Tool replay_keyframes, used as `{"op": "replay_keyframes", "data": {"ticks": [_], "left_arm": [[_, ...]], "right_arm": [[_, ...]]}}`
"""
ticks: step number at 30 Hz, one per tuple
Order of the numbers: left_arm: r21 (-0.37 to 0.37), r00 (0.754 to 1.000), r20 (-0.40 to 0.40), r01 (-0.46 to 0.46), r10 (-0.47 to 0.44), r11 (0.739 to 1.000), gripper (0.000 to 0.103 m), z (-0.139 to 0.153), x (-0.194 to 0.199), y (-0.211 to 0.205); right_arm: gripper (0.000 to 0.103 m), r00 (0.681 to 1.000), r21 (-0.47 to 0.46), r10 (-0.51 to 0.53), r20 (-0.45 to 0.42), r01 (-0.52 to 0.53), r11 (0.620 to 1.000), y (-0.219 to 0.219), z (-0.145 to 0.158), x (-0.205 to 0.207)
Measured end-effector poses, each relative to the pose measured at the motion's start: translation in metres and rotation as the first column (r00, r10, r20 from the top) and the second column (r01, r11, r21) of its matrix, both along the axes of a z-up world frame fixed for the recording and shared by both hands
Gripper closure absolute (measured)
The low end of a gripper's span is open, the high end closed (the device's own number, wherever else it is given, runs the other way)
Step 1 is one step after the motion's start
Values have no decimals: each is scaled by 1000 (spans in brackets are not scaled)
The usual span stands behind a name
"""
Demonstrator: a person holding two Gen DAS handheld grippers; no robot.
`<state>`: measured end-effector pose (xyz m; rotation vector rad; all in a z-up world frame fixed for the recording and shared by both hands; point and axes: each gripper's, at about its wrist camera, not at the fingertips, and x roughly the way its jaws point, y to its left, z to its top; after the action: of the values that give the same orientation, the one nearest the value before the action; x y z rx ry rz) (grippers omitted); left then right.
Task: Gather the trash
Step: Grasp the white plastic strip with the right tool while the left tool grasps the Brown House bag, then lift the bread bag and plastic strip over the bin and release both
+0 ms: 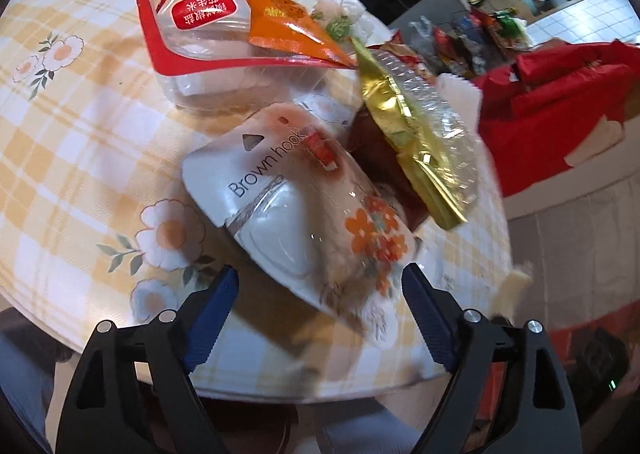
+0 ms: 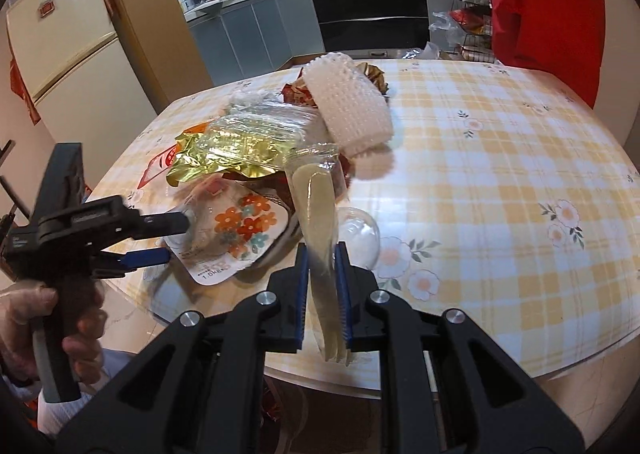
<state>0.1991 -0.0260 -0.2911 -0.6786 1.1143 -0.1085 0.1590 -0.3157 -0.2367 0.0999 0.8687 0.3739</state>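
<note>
right gripper is pressed together on a wrapped plastic fork, blue pads pinching the clear sleeve near its lower half, tines hanging down below the jaws and the handle end poking up toward the pile. the fork is lifted clear of the checked tablecloth.

over on the left, the left gripper stands spread wide, jaws on either side of the brown hook package, the white blister pack with orange flowers printed on it. the pads do not press on it; from the right wrist view one finger sits above the pack and the other below its near edge, and whether they touch it i cannot tell.

the rest of the trash lies heaped just beyond: a gold foil wrapper touching the hook package's far side, a red-edged clear tray with an orange sachet on top, and a white foam net sleeve at the back of the pile.
</note>
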Motion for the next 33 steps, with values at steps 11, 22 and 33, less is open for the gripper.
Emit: {"op": "replay_keyframes", "data": {"ticks": [11,22,33], "left_arm": [[33,999,-37,-31,32,999,60,2,-5,2],[-23,1000,9,1,-1,1000,72,33,-50,32],[235,989,102,79,-105,969,72,53,-49,34]], "right_arm": [[86,1000,24,-24,-7,25,999,-14,1,-11],[86,1000,47,-15,15,14,999,-9,17,-26],[86,999,45,-2,45,0,999,-2,34,-46]]}}
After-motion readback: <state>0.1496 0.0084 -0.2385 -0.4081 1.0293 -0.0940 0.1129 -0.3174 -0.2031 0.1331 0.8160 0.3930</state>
